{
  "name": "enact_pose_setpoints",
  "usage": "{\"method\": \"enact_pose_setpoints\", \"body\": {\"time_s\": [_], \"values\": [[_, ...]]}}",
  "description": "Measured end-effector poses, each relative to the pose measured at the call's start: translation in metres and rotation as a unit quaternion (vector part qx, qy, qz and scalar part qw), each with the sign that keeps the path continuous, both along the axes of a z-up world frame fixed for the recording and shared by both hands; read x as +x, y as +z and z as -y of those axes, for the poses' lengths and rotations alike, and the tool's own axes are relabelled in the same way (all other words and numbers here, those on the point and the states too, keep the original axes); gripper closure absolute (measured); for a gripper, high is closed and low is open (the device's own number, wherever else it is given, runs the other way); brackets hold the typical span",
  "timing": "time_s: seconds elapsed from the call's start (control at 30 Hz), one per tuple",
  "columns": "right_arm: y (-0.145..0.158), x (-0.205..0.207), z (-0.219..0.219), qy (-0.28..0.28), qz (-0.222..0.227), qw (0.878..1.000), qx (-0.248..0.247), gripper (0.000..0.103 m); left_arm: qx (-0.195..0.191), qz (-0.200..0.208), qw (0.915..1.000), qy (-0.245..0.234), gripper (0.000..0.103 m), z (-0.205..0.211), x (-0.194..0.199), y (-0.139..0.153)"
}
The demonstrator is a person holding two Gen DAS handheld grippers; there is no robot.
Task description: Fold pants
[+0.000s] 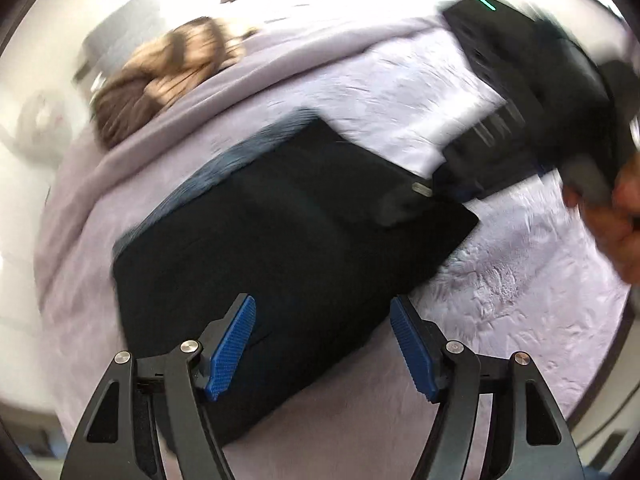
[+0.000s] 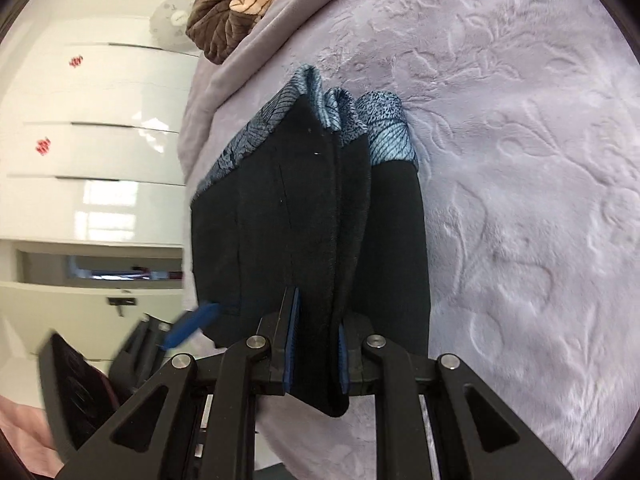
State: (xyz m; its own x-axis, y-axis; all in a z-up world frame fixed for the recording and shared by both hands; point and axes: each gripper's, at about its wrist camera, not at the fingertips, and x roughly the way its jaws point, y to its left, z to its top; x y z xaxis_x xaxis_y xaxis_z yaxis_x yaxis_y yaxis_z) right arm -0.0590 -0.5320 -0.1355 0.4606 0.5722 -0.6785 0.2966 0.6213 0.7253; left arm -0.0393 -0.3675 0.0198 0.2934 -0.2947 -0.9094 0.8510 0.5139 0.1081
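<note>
Two grippers are seen over the folded pants (image 2: 304, 216) on the lilac blanket (image 2: 520, 160): the right gripper (image 2: 316, 344) is clamped on their edge, the left gripper (image 1: 322, 344) is spread with nothing held, so setting down and releasing is judged next.

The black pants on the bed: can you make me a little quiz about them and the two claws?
1. True or false: the left claw is clamped on the black pants.
2. Which claw pinches a fold of the pants? A) left B) right C) neither
3. Fill in: the pants lie on a lilac ____.

Key:
1. False. Its blue pads stand apart with nothing pressed between them.
2. B. The right wrist view shows dark cloth squeezed between its pads.
3. Blanket.
</note>
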Motion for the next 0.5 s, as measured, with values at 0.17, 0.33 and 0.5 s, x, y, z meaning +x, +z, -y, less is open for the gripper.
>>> {"method": "enact_pose_setpoints", "body": {"time_s": [0.17,0.33,0.5], "values": [[0.018,-0.005,-0.008,-0.019,-0.027,0.995,-0.098,0.069,0.009,-0.035,0.9944,0.100,0.032,-0.043,0.038,0.007],[0.036,-0.012,-0.013,-0.030,-0.073,0.983,-0.168,0.044,0.028,-0.069,0.9839,0.162,0.032,-0.075,0.056,0.007],[0.052,-0.032,-0.031,-0.045,-0.095,0.980,-0.171,0.032,0.016,-0.086,0.9772,0.194,0.009,-0.092,0.058,0.016]]}}
